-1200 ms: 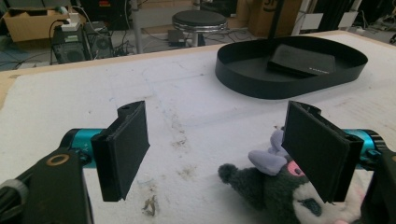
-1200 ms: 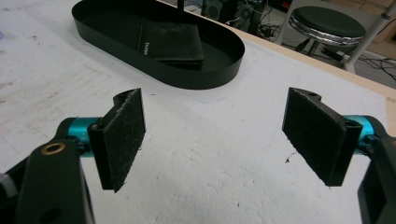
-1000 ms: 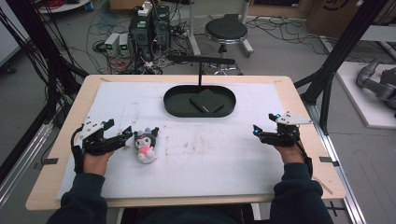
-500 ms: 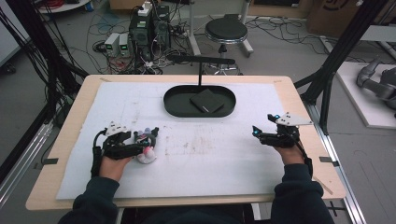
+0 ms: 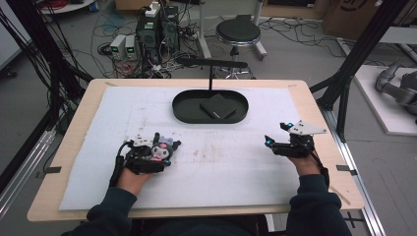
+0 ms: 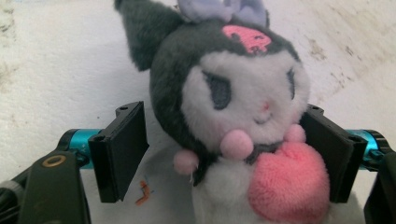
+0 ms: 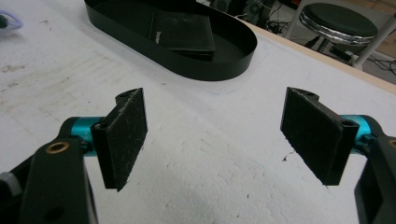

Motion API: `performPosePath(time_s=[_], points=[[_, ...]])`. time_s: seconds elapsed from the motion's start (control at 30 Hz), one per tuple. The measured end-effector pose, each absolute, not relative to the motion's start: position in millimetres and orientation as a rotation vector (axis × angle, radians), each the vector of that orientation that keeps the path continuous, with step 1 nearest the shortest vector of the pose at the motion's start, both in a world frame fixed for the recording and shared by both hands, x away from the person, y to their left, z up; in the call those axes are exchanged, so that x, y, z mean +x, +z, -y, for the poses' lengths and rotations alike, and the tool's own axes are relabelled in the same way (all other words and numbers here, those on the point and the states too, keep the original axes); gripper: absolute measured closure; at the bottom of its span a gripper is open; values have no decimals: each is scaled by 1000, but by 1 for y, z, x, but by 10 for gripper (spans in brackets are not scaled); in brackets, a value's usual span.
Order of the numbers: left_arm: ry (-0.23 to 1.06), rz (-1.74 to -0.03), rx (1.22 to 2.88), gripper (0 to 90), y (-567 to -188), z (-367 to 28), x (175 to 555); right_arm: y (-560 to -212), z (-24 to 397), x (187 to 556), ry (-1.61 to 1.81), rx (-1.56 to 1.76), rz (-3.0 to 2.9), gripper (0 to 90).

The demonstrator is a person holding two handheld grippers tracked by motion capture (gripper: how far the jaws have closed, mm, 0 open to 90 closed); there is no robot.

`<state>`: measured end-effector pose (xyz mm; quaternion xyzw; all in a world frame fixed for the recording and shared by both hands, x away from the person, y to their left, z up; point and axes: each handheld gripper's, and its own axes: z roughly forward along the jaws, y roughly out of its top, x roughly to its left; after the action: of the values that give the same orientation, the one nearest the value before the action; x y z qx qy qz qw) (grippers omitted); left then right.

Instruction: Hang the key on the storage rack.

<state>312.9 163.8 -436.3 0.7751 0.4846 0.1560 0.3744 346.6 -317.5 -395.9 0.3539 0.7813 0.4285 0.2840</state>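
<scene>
— Since the earlier high view, what is changing?

— Leftward, nothing: the right tool point(image 5: 268, 141) is sitting where it was at the right of the frame. It is the left tool point(image 5: 156, 152) that has slid in from the left edge toward the plush toy point(image 5: 161, 147), and now its jaws are standing either side of it, left of centre in the lower half of the frame.

— So which way is the toy lying from that tool?

— Straight ahead and already between the jaws. In the left gripper view the plush toy point(image 6: 243, 126) is sitting off to the right of the gap, its head toward the top of the frame and its body with the pink heart at the bottom, so its long axis is running along the jaws.

— Is the left tool gripping it?

— Not yet, I judge. Its jaws have just been opening a little; the right pad is touching the toy's side, while white surface point(image 6: 60, 70) is showing between the left pad and the plush.

— And the other tool?

— Wide apart and empty, facing the black oval tray point(image 7: 224, 60) with the dark wallet point(image 7: 182, 32) lying in it, well apart from the toy.
</scene>
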Motion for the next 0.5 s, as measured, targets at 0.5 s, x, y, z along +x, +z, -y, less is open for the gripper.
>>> performPosePath(time_s=[0.5], points=[[410,-1180,2047,281,-434,-162,313,-397,314,349,1136,938,-2108,238]])
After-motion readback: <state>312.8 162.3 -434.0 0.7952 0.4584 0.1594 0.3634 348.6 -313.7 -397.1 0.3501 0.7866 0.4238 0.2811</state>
